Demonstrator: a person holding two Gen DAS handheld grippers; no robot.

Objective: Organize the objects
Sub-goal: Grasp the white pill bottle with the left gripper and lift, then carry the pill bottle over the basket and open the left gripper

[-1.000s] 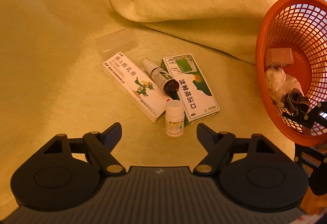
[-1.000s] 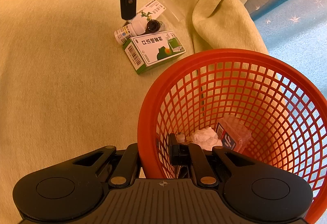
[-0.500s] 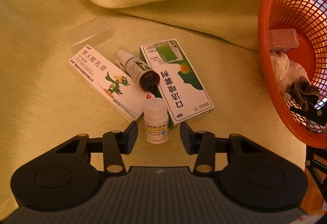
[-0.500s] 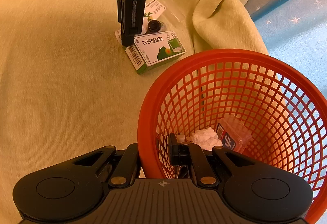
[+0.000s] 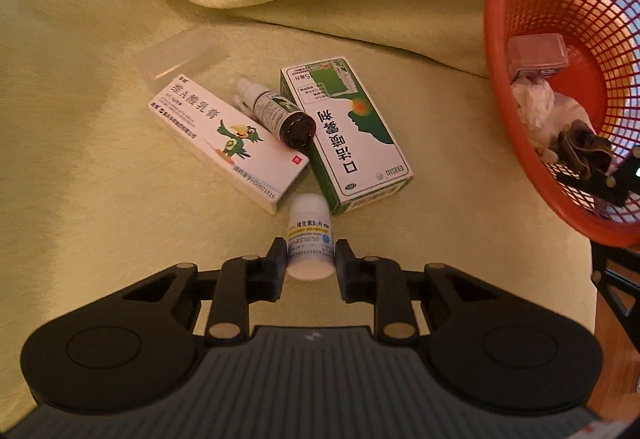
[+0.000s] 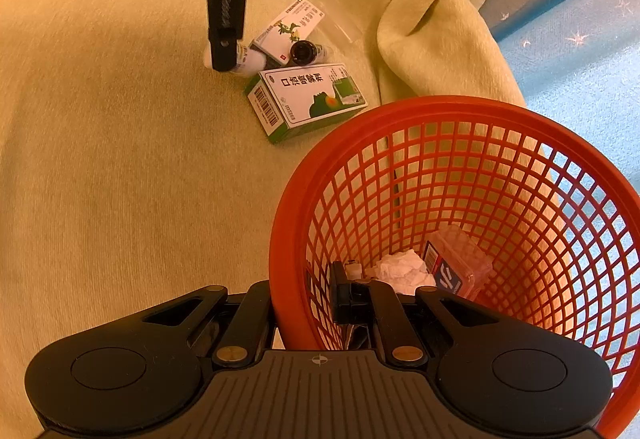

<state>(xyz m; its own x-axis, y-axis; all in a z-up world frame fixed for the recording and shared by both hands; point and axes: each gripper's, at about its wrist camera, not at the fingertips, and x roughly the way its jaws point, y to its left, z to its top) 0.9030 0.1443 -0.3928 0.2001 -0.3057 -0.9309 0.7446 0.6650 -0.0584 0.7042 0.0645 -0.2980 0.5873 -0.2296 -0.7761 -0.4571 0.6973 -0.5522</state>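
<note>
Between left tongs (image 5: 310, 263): pill bottle (image 5: 309, 239).

2 boxes (image 5: 352, 135), 2 bottles (image 5: 310, 239), 1 basket (image 5: 504, 87), perhaps 1 clear case (image 5: 180, 53)

Fuzzy matt cloth (image 5: 100, 199), glossy plastic mesh basket (image 6: 500, 111), smooth cardboard box (image 5: 352, 135)

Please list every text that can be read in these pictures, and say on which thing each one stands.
"口洁喷雾剂": on the green box.
"维A酸乳膏": on the white box with the parrot.
"维生素B1片": on the white bottle.
The small print on all three, and the blue label of the clear box in the orange basket, are too small or blurred to read.
</note>
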